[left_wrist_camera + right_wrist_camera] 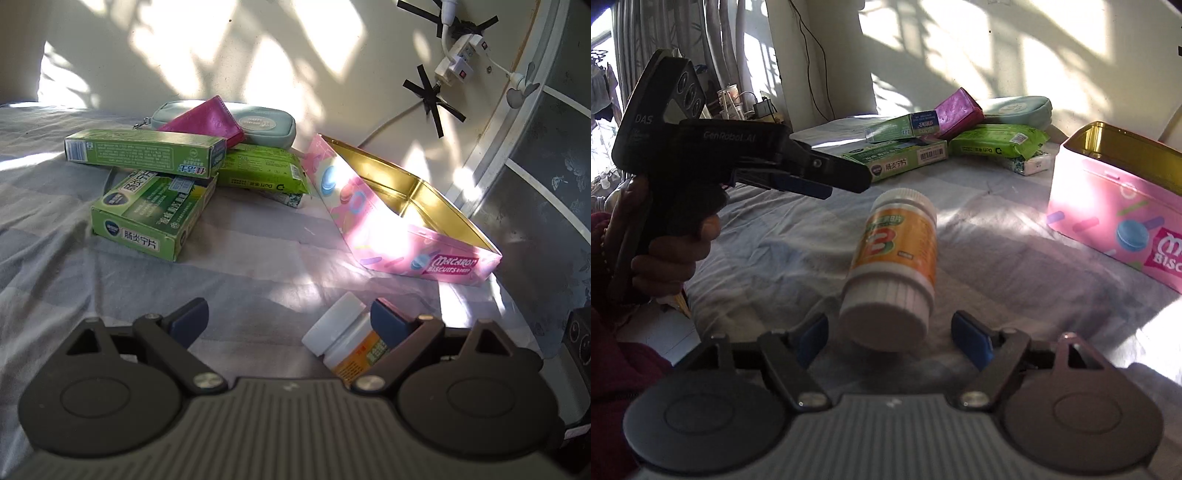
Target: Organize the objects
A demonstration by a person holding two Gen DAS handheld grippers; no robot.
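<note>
A white pill bottle with an orange label [894, 266] lies on its side on the bedsheet, cap toward my right gripper [892, 341], which is open with the cap between its fingers. The bottle also shows in the left wrist view [345, 338], against the inner side of the right finger of my left gripper [290, 321], which is open. My left gripper is seen from the side in the right wrist view [827, 181], above and left of the bottle. An open pink macaron tin [399, 206] stands to the right, also seen in the right wrist view [1115, 206].
A pile lies at the back: green medicine boxes [147, 218], a long green box [147, 151], a green wipes pack [262, 170], a magenta pouch [207, 120] and a pale blue case [258, 123]. A wall with a taped power strip [458, 59] stands behind.
</note>
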